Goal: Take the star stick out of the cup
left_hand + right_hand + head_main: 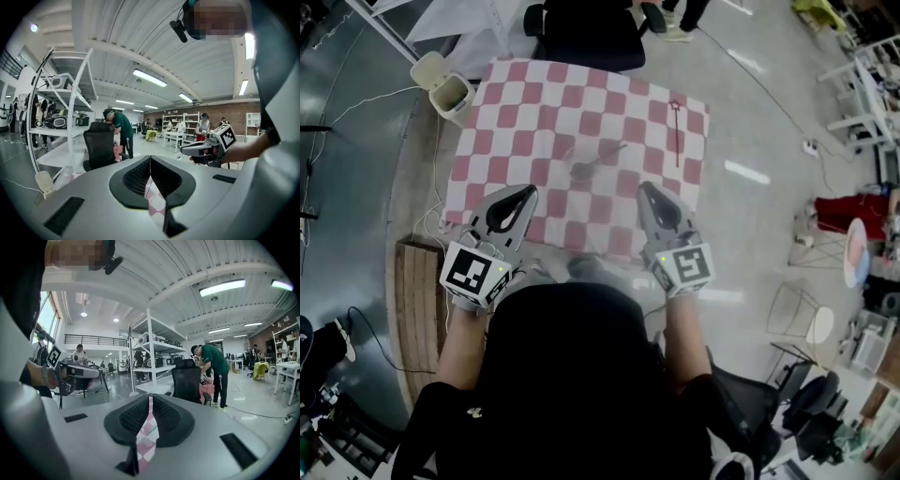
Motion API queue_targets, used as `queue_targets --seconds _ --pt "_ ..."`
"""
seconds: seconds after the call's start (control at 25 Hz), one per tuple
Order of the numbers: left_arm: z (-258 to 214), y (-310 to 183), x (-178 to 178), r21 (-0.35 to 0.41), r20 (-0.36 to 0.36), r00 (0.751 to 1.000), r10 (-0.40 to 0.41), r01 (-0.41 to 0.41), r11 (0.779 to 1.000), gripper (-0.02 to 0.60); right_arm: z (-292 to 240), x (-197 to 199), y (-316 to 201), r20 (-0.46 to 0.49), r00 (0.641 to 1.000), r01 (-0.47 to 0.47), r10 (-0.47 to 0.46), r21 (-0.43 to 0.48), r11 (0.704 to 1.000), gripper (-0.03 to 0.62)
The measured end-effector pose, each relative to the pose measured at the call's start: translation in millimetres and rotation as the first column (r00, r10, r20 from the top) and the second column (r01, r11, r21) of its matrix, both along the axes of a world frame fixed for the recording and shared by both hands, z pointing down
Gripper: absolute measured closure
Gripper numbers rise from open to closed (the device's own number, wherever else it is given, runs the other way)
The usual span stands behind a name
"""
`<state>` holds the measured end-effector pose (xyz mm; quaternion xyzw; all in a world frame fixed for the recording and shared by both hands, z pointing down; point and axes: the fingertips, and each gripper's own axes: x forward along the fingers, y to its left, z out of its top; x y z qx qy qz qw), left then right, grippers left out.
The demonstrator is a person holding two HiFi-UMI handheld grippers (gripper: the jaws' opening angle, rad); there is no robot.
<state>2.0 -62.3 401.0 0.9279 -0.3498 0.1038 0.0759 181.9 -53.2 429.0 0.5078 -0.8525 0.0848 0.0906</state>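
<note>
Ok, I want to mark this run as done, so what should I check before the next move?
1. Star stick out of the cup: ok, it lies on the checkered cloth, far right, apart from the cup.
2. Cup upright: cannot tell, it is a blurred grey shape mid-cloth.
3. Left gripper empty: ok, jaws together, nothing between.
4. Right gripper empty: ok, jaws together, nothing between.
5. Grippers clear of both things: ok, both hover at the cloth's near edge.
</note>
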Motion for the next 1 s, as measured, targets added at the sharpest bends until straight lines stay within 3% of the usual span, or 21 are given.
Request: queue_targets --seconds 0.36,0.64,1.0 --pt "12 -1 31 -0.049 0.048 0.996 -0.071 0.074 0.996 0.541 36 22 -36 -0.043 0.99 0.129 -0.132 -0.064 0.99 0.565" --pt "27 1 34 -0.088 0.07 0.995 -0.069 0.075 0.993 0.541 64 19 -61 -0.147 0.963 0.206 -0.227 -0.145 0.968 0.518" --pt "46 -4 16 -0.145 0.08 0.996 -0.035 0.046 0.988 0.541 97 8 -87 -0.289 0.893 0.286 -0.345 -0.227 0.931 0.442"
